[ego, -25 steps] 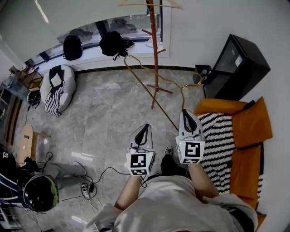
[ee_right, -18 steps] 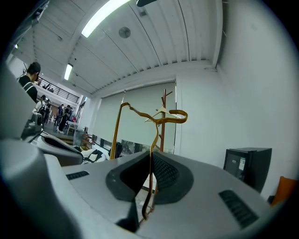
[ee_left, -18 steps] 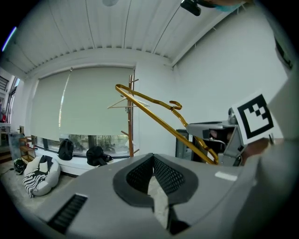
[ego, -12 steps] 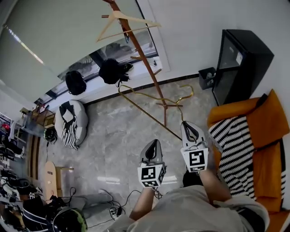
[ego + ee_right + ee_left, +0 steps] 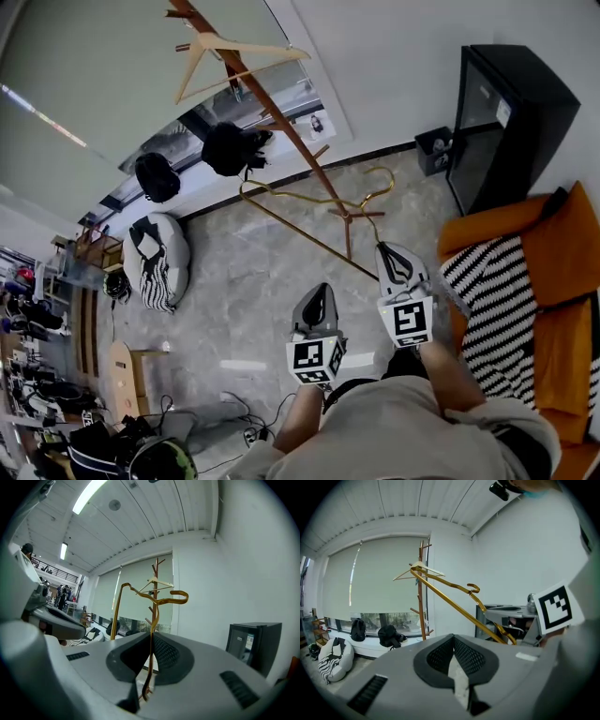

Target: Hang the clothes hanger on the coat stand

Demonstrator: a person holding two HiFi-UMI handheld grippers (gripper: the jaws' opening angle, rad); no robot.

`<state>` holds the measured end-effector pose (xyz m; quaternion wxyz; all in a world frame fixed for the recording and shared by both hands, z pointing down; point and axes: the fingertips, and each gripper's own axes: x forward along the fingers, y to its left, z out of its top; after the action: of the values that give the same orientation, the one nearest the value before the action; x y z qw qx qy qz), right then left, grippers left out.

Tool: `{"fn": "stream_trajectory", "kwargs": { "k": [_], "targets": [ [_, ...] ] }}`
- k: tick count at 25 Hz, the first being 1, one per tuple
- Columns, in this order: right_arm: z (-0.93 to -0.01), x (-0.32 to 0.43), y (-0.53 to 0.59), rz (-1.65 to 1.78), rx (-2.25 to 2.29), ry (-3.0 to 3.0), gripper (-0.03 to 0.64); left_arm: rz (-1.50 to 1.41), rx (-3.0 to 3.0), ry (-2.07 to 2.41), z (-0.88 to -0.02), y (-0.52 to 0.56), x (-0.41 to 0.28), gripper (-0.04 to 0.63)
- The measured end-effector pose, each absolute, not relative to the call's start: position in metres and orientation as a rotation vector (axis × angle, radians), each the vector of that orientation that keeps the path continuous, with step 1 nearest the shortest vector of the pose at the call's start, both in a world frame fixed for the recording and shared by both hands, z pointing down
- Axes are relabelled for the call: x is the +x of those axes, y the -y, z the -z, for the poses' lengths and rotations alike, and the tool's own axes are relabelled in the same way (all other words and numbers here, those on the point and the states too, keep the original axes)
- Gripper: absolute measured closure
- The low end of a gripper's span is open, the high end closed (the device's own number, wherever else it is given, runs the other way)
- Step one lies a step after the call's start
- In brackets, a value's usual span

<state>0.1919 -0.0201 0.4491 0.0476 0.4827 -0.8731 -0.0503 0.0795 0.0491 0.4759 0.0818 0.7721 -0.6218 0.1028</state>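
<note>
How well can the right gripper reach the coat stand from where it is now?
Probably not yet: the right gripper, shut on the gold hanger, is well short of the coat stand across the floor. Nothing stands between them, so stepping closer should do.

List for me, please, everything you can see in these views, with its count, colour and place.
thin gold metal clothes hanger: one, gold, held out over the floor
wooden coat stand: one, brown, by the window
pale wooden hanger: one, light wood, near the stand's top
black backpacks: two, black, on the window ledge
white beanbag: one, white with striped cloth, below the ledge
black cabinet: one, black, against the wall
orange sofa: one, orange, at the right
striped blanket: one, black-and-white, on the sofa
left gripper: grey, shut, empty
right gripper: grey, shut on the gold hanger
</note>
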Motion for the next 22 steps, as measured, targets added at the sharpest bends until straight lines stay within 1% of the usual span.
{"fn": "stream_trajectory", "kwargs": {
  "k": [11,22],
  "targets": [
    [-0.462,0.169,0.065,0.241,1.406,2.616,0.603,-0.277,2.269,1.872,-0.486,-0.014,0.054,0.584],
    [-0.438,0.103,0.112,0.446,1.34,2.474,0.603,-0.235,2.281,1.845,-0.483,0.045,-0.027,0.584]
  ]
}}
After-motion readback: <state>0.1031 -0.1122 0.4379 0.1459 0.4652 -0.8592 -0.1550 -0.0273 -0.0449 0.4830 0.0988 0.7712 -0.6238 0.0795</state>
